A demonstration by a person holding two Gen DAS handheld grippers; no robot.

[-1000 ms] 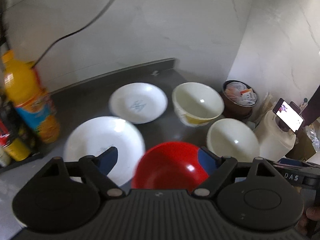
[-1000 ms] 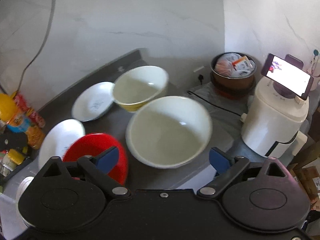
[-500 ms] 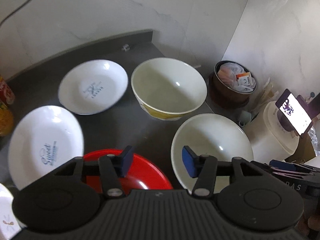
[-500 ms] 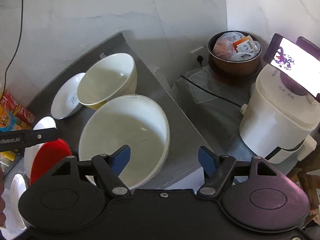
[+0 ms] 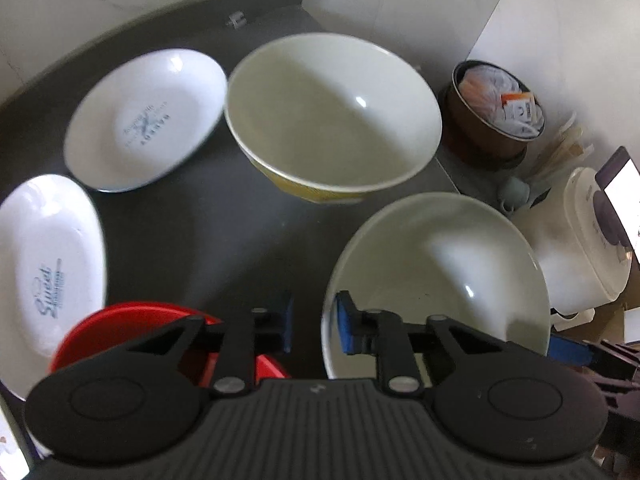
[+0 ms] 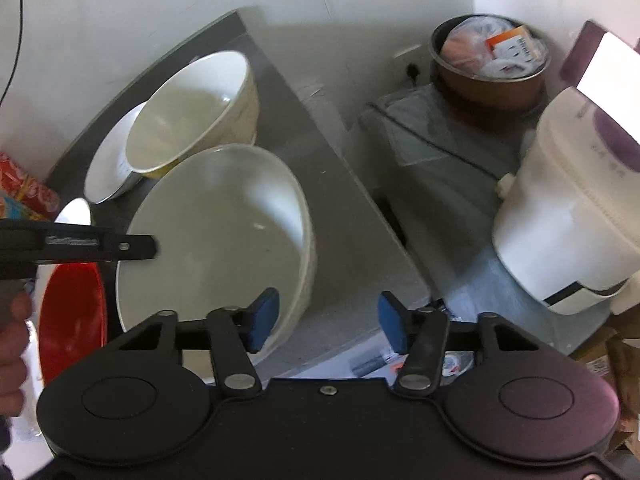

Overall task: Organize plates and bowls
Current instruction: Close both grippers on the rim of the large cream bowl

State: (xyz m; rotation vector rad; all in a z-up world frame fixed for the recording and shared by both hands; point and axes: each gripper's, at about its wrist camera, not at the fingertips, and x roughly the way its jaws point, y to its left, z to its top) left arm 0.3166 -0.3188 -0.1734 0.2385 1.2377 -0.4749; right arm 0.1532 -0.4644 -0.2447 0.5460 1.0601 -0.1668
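Observation:
A wide white bowl [image 5: 440,272] [image 6: 216,240] sits at the right end of the dark counter [image 5: 192,232]. My left gripper [image 5: 316,326] is open only narrowly and straddles the bowl's near-left rim, one pad inside and one outside. My right gripper [image 6: 328,324] is open wider across the bowl's right rim, with its left pad inside. Behind stands a cream bowl with a yellow outside [image 5: 332,120] [image 6: 192,108]. Two white plates [image 5: 144,120] [image 5: 44,264] lie to the left. A red bowl [image 5: 132,320] [image 6: 72,312] sits at near left.
A brown pot of packets [image 5: 496,120] [image 6: 488,64] and a white appliance [image 5: 588,248] [image 6: 572,208] carrying a lit phone [image 6: 608,64] stand lower, past the counter's right edge. Walls close the back and right. A hand [image 6: 12,340] holds the left gripper.
Both grippers have moved in and down onto the white bowl. The left one swung right from the red bowl. Both jaws have narrowed, the left one far more.

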